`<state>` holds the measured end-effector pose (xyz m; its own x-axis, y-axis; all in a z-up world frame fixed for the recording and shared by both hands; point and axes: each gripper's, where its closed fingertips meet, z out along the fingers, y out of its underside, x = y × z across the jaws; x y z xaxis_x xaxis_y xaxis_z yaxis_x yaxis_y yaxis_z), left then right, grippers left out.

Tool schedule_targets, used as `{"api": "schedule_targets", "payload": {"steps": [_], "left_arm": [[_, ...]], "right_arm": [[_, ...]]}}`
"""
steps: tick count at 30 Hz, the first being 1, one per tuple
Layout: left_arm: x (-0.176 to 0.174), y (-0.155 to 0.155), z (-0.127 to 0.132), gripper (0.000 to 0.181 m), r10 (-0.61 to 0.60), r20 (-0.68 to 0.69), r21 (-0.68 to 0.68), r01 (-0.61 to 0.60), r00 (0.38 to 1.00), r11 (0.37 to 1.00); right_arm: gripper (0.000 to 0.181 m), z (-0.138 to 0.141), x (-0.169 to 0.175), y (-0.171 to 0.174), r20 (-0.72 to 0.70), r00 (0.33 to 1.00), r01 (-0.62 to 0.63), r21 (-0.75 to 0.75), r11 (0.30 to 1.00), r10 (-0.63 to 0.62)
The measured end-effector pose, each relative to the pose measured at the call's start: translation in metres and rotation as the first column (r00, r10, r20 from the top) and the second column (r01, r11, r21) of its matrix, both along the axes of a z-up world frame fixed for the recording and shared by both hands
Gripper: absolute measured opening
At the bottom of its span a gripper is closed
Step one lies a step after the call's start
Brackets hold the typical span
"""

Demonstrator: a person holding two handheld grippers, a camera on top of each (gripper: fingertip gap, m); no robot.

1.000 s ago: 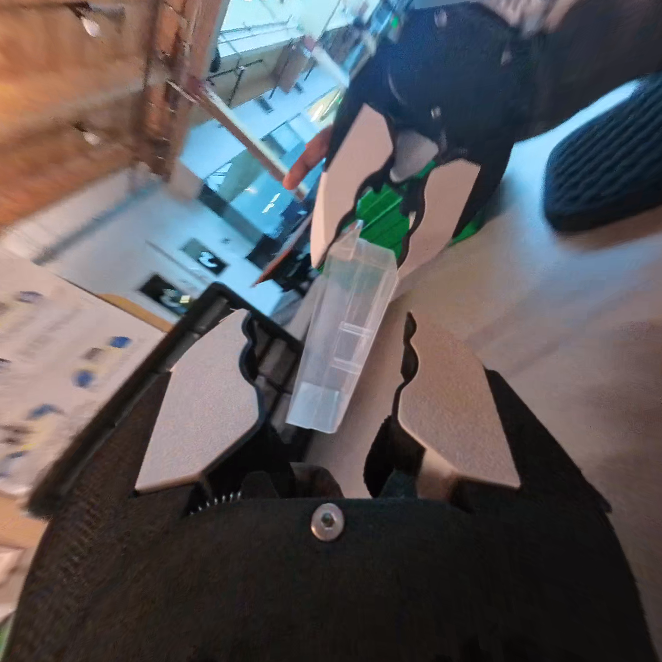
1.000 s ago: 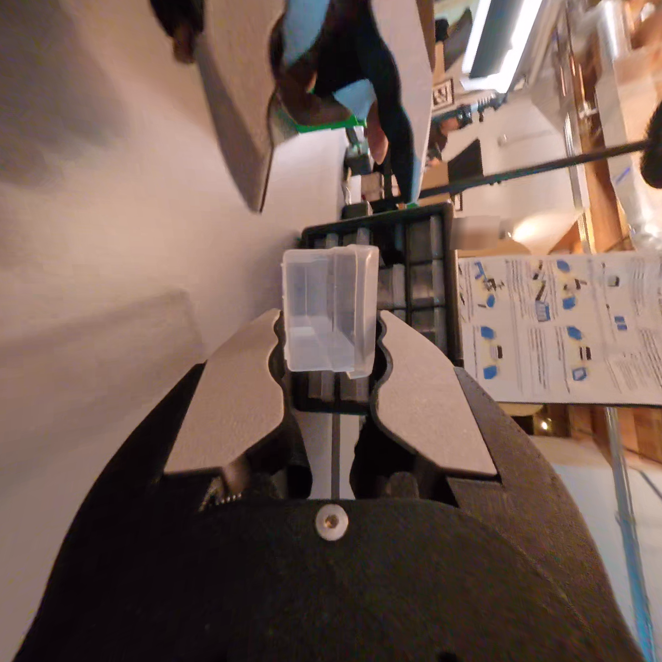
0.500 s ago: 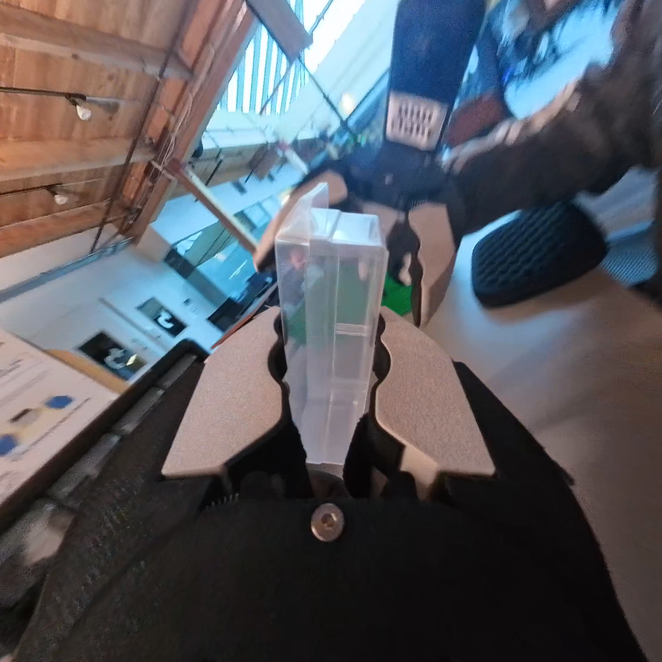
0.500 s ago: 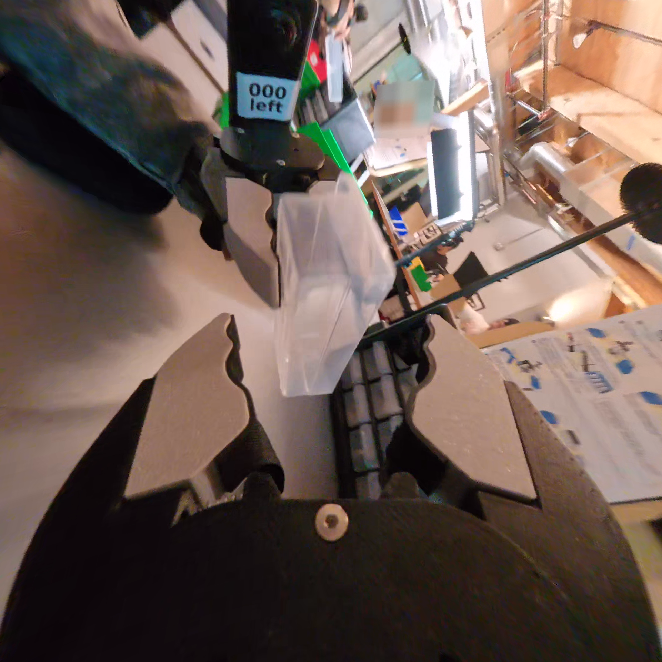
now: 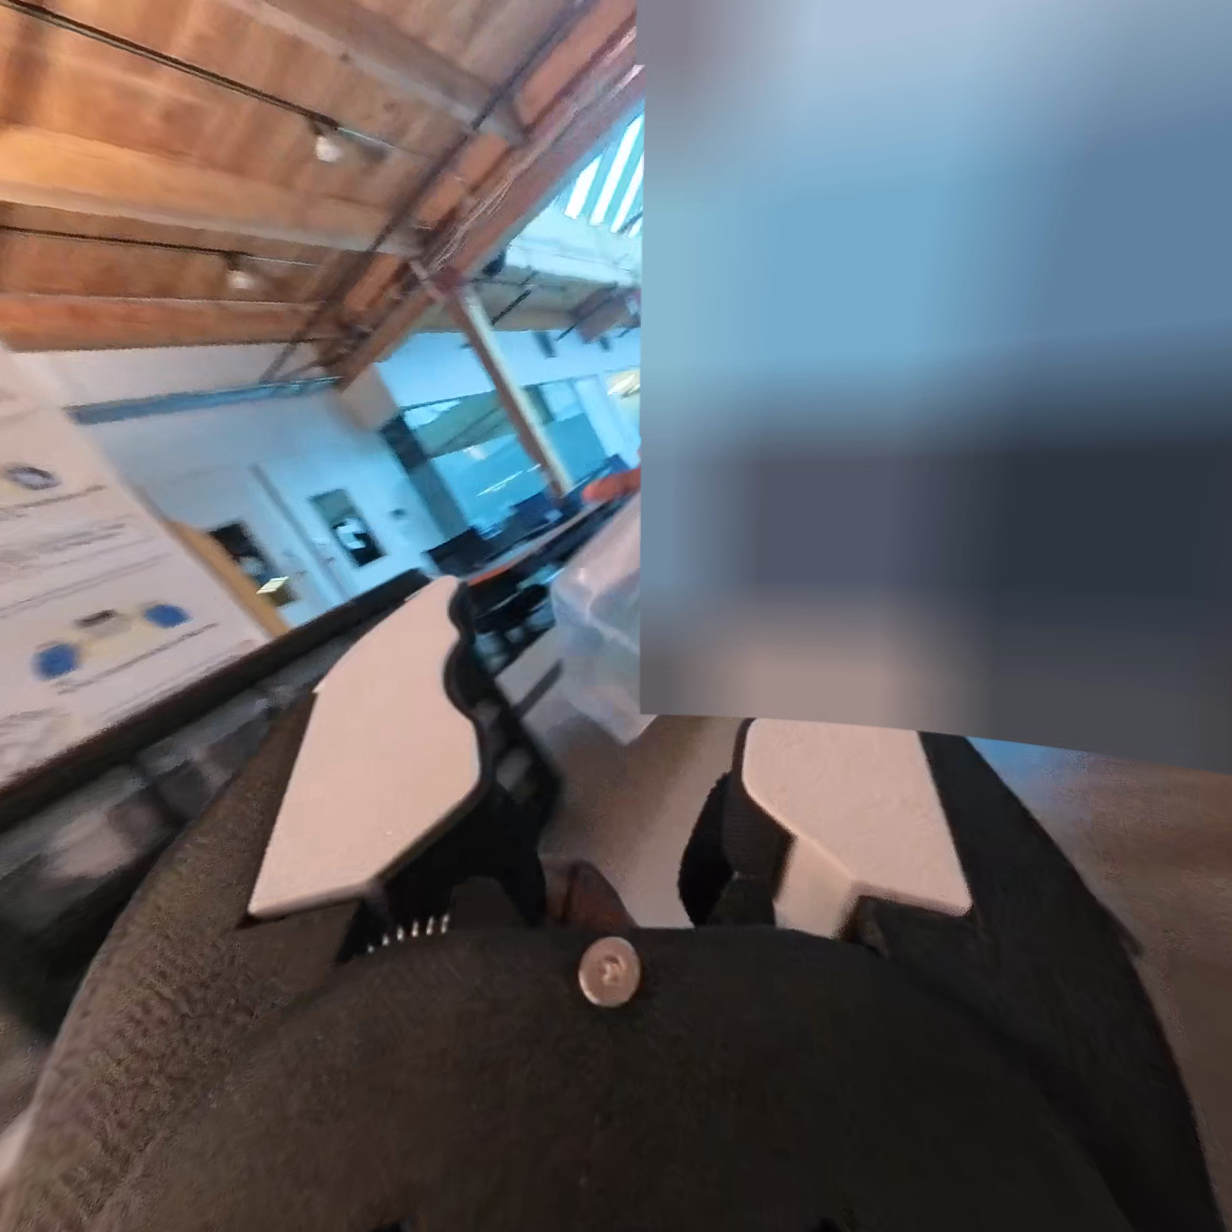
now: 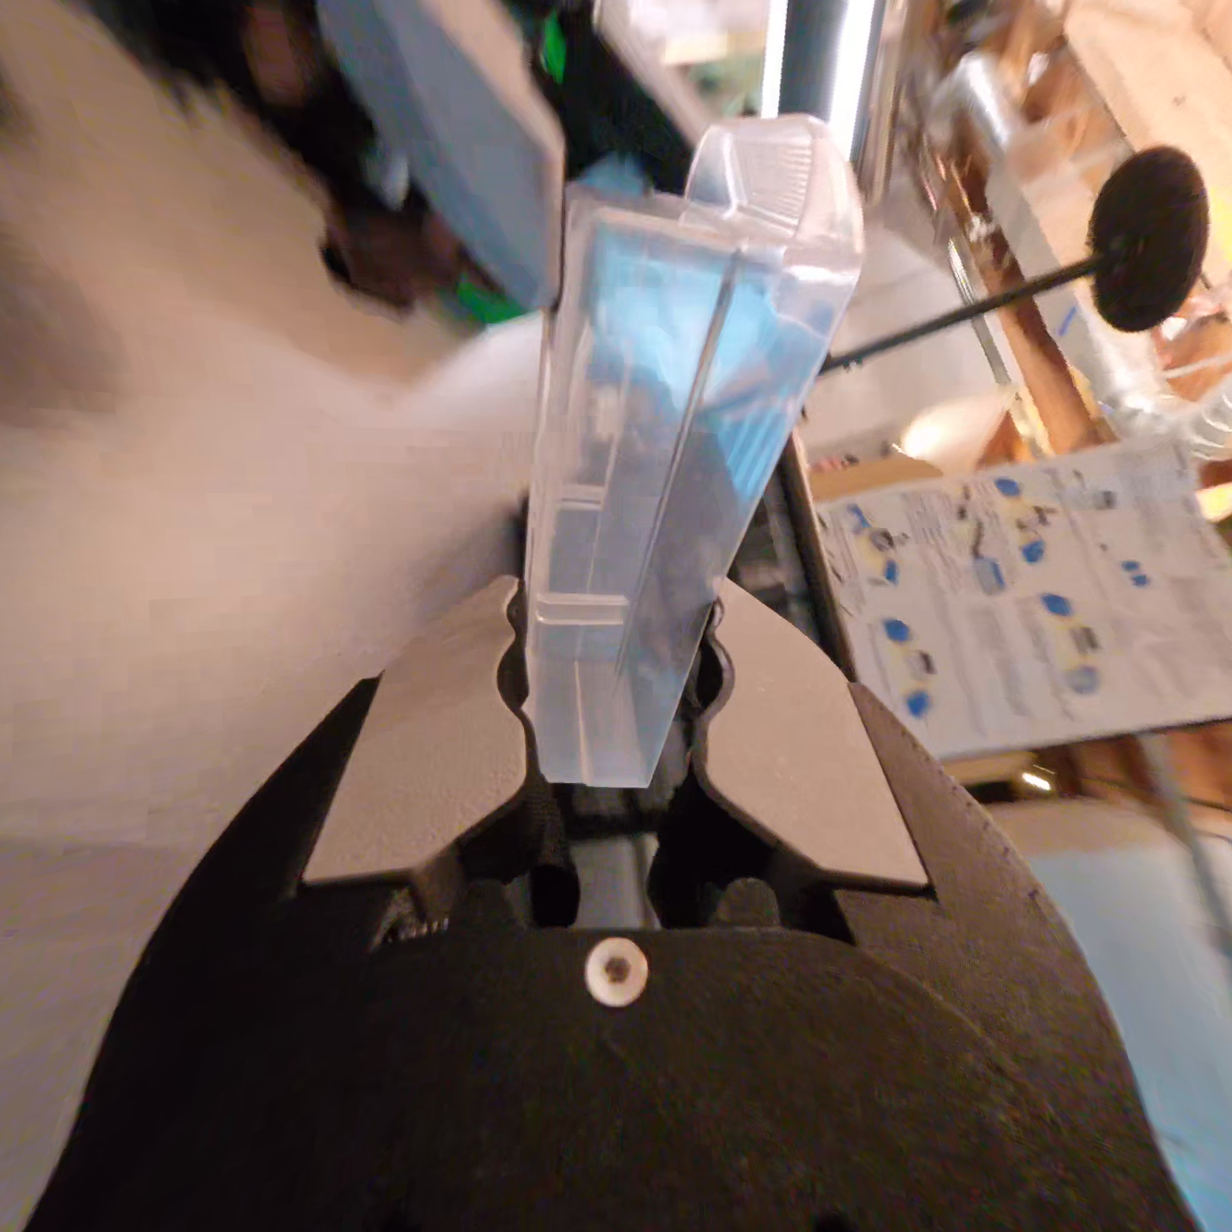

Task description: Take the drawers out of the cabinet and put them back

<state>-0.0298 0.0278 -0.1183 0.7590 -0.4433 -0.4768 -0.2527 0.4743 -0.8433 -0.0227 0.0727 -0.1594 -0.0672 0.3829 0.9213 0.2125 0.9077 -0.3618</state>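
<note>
My right gripper (image 6: pixel 617 603) is shut on the lower end of a clear plastic drawer (image 6: pixel 667 433), which stands up between its fingers with the handle lip at the far end. The black cabinet (image 6: pixel 777 533) shows only as a dark strip behind the drawer. My left gripper (image 5: pixel 613 720) is open and empty; one of its grey fingers (image 6: pixel 467 127) shows in the right wrist view, just left of the drawer's top. In the left wrist view a bit of the clear drawer (image 5: pixel 593 640) shows ahead, mostly behind a blurred patch. The cabinet's black edge (image 5: pixel 167 753) runs along the left.
A printed paper sheet (image 6: pixel 1033 600) stands beside the cabinet and also shows in the left wrist view (image 5: pixel 87 600). A black round pad on a thin rod (image 6: pixel 1147 233) is at the upper right. The pale tabletop (image 6: pixel 200 533) lies to the left.
Half a second ago my left gripper held the drawer and my right was open. Now my right gripper has shut on the drawer and my left has opened and let go.
</note>
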Motion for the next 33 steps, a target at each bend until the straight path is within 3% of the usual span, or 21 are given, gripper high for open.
{"api": "schedule_targets", "payload": {"steps": [2,5,7,11,16,21,25,28,33], "left_arm": [[-0.007,0.009,-0.009,0.088,0.191,-0.228,0.089,-0.175,0.955,0.98],[-0.001,0.016,-0.027,0.085,0.356,-0.487,0.23,-0.276,0.798,0.933],[0.002,0.02,-0.038,0.084,0.41,-0.579,0.285,-0.296,0.705,0.912],[-0.005,0.027,-0.052,0.081,0.466,-0.658,0.337,-0.322,0.591,0.885],[-0.003,0.031,-0.062,0.077,0.453,-0.684,0.317,-0.327,0.571,0.89],[-0.001,0.032,-0.066,0.05,0.467,-0.694,0.333,-0.331,0.548,0.883],[-0.003,0.032,-0.066,0.048,0.462,-0.701,0.318,-0.341,0.544,0.884],[-0.012,0.033,-0.059,0.047,0.513,-0.692,0.346,-0.391,0.508,0.853],[-0.051,0.041,-0.044,0.047,0.653,-0.652,0.402,-0.555,0.386,0.729]], "right_arm": [[0.049,-0.006,0.003,0.027,0.052,0.99,0.122,0.193,0.973,-0.135],[0.048,-0.024,0.008,0.051,0.138,0.954,0.19,0.416,0.889,-0.268],[0.048,-0.034,0.008,0.053,0.173,0.945,0.187,0.416,0.89,-0.279],[0.047,-0.04,0.007,0.056,0.171,0.95,0.178,0.386,0.905,-0.26],[0.047,-0.035,0.005,0.048,0.141,0.971,0.141,0.324,0.936,-0.195],[0.048,-0.036,0.002,0.035,0.132,0.981,0.094,0.315,0.944,-0.142],[0.048,-0.036,0.002,0.032,0.12,0.986,0.074,0.287,0.955,-0.113],[0.047,-0.031,0.001,0.027,0.103,0.993,0.039,0.14,0.989,-0.054],[0.08,0.001,0.005,0.042,-0.001,0.999,0.045,-0.174,0.984,-0.046]]}}
